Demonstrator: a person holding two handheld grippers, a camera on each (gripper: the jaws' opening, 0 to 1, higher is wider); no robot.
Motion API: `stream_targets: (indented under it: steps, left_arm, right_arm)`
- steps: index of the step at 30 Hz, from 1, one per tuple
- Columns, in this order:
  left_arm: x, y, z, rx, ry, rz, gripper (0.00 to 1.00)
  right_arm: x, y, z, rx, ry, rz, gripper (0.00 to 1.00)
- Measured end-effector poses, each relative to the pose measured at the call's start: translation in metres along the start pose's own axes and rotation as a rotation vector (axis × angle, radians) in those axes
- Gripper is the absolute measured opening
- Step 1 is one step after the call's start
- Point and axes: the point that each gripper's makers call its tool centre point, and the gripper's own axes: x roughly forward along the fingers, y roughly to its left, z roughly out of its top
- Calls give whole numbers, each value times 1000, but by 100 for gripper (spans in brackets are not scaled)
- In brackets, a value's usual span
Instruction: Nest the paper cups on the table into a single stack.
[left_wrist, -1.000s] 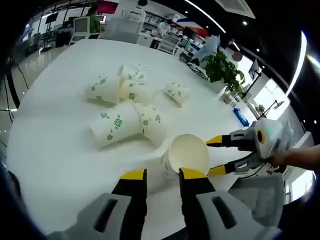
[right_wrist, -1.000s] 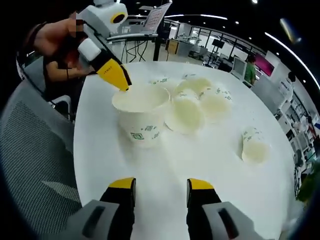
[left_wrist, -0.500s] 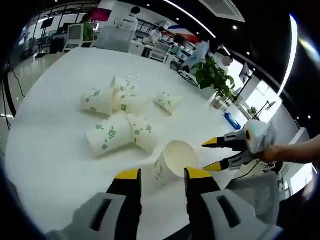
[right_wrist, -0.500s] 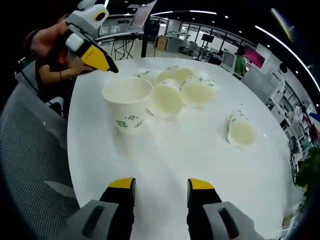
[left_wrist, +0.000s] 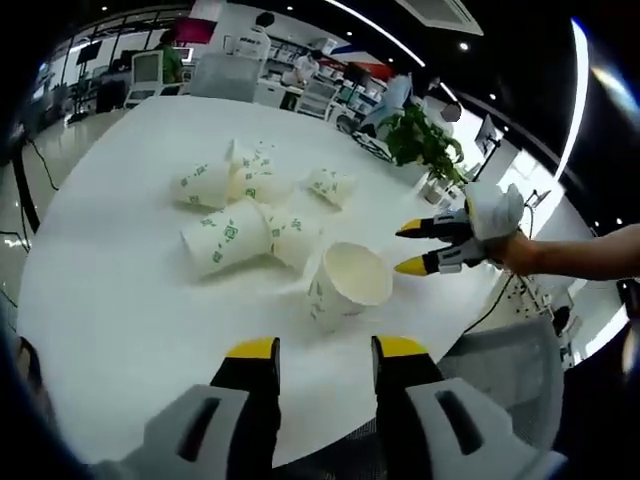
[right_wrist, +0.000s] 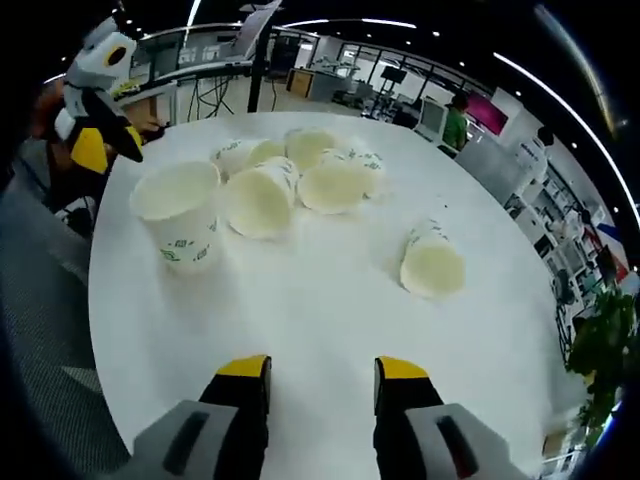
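Observation:
One white paper cup with green print (left_wrist: 345, 283) stands upright near the table's near edge, free of both grippers. Behind it several like cups (left_wrist: 225, 237) lie on their sides in a loose cluster, and a single cup (left_wrist: 330, 185) lies apart. My left gripper (left_wrist: 326, 350) is open and empty, a short way back from the upright cup. The right gripper (left_wrist: 412, 247) reaches in just right of that cup, open. In the right gripper view the upright cup (right_wrist: 180, 215) is at left, the cluster (right_wrist: 258, 198) behind it, the lone cup (right_wrist: 432, 265) at right. My right gripper (right_wrist: 322, 370) holds nothing.
The round white table (left_wrist: 120, 300) has bare surface in front of the cups. A grey mesh chair (left_wrist: 510, 370) stands at the table's edge. A potted plant (left_wrist: 420, 140) sits beyond the far side. The left gripper (right_wrist: 95, 145) hangs at the upper left.
My left gripper has drawn back from the upright cup, which stays standing. The right gripper has backed off and swung right, so the cups sit further left in its view.

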Motion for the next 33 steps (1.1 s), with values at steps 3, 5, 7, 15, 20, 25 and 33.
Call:
stream_targets:
  steps: [3, 5, 7, 15, 20, 25, 33]
  left_arm:
    - [-2, -2, -11, 23, 20, -5, 38]
    - [-4, -5, -17, 36, 32, -10, 40]
    - [-6, -4, -19, 51, 24, -6, 42]
    - [-10, 8, -6, 44, -51, 14, 44]
    - [-10, 12, -3, 41, -59, 22, 44]
    - [-13, 21, -3, 16, -59, 33, 43]
    - [-18, 23, -6, -21, -69, 45, 42]
  right_arm:
    - [4, -4, 1, -12, 9, -8, 39]
    - [7, -6, 4, -15, 8, -3, 39]
    - [13, -11, 5, -24, 10, -8, 39]
    - [20, -31, 18, 18, -3, -50, 45]
    - [27, -52, 19, 30, 19, -61, 50]
    - [30, -75, 23, 59, 11, -92, 49]
    - [31, -97, 25, 105, -3, -132, 48]
